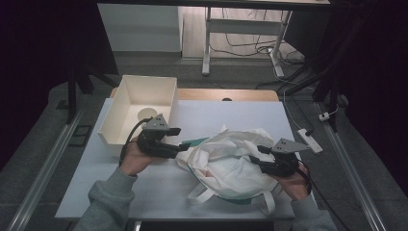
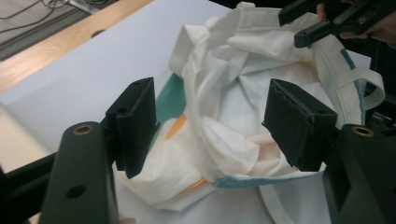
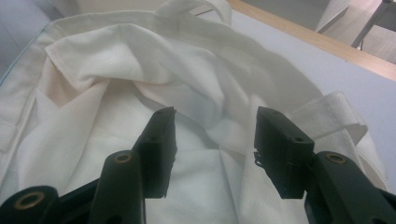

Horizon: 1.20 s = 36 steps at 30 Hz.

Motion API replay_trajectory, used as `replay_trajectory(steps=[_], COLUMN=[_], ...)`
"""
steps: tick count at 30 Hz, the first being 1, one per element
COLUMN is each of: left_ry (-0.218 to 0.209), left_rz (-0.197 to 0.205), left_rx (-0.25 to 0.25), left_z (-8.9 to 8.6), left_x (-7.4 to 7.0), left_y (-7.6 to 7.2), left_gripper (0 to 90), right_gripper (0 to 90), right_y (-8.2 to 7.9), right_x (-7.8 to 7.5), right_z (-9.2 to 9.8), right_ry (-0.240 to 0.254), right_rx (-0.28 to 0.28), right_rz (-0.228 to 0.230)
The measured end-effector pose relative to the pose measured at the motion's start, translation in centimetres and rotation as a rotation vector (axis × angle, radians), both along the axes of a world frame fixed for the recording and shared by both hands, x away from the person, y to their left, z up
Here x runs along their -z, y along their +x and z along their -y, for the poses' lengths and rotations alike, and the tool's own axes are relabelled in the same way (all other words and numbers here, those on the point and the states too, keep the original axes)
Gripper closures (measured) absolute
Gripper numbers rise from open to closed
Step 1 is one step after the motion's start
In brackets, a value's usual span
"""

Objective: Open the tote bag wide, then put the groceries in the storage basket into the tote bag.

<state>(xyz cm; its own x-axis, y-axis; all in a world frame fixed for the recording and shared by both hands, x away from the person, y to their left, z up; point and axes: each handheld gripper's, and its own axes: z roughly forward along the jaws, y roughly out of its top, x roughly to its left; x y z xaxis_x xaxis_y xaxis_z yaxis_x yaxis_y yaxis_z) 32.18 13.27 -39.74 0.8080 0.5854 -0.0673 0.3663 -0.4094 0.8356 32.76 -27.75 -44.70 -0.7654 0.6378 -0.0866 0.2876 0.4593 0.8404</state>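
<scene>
- The white tote bag [image 1: 230, 161] lies crumpled at centre-right of the high view.
- My left gripper [image 1: 179, 139] hovers at its left edge, jaws released, cloth between them untouched.
- My right gripper [image 1: 257, 154] sits at its right rim, unclenched; both stand equally near.

Left gripper [image 1: 179, 138]: black body; grey three-cornered plate on top, at its 12 o'clock; black cable looping from the rear, toward 7 o'clock in the high view. Jaws: two black blocks on dark arms, ribbed inner pads [image 2: 292, 119], a brass-ringed hole in each arm.

Right gripper [image 1: 256, 154]: same black build, grey three-cornered plate, black cable trailing toward 5 o'clock. Dark jaw arms carry brass-ringed holes and small screw recesses.

Person: grey knit sleeves [image 1: 108, 197] with ribbed cuffs, entering from 6 o'clock.
</scene>
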Motion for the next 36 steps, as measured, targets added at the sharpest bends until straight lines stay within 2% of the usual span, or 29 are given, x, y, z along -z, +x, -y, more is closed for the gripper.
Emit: replay_trajectory(steps=[6, 14, 21, 23, 27, 32, 36], left_ry=[-0.009, -0.019, 0.025, 0.038, 0.036, 0.079, 0.104], left_rz=[-0.002, -0.03, -0.049, -0.043, -0.046, -0.078, -0.103], left_rx=[-0.067, -0.144, -0.232, -0.259, -0.307, -0.392, -0.43], left_z=[-1.8, -3.6, -5.0, -5.4, -6.4, -7.6, -8.3], left_x=[-0.3, 0.2, 0.7, 0.6, 0.5, 1.4, 2.4], left_y=[0.6, 2.0, 4.1, 4.6, 5.9, 7.6, 8.7], left_gripper=[32.3, 29.9, 28.2, 27.7, 26.9, 23.5, 18.4], right_gripper=[48.8, 48.7, 48.6, 48.6, 48.5, 48.4, 48.3], right_y=[-0.1, 0.1, 0.0, 0.0, -0.1, 0.0, 0.0], right_x=[0.0, 0.0, 0.1, 0.2, 0.3, 0.5, 0.7], right_z=[-0.1, -0.1, -0.3, -0.4, -0.6, -0.8, -1.0], right_ry=[-0.012, -0.016, -0.024, -0.029, -0.031, -0.039, -0.042], right_rx=[0.0, 0.002, -0.003, -0.006, -0.011, -0.016, -0.02], right_rz=[0.004, 0.008, 0.002, 0.0, 0.0, -0.007, -0.009])
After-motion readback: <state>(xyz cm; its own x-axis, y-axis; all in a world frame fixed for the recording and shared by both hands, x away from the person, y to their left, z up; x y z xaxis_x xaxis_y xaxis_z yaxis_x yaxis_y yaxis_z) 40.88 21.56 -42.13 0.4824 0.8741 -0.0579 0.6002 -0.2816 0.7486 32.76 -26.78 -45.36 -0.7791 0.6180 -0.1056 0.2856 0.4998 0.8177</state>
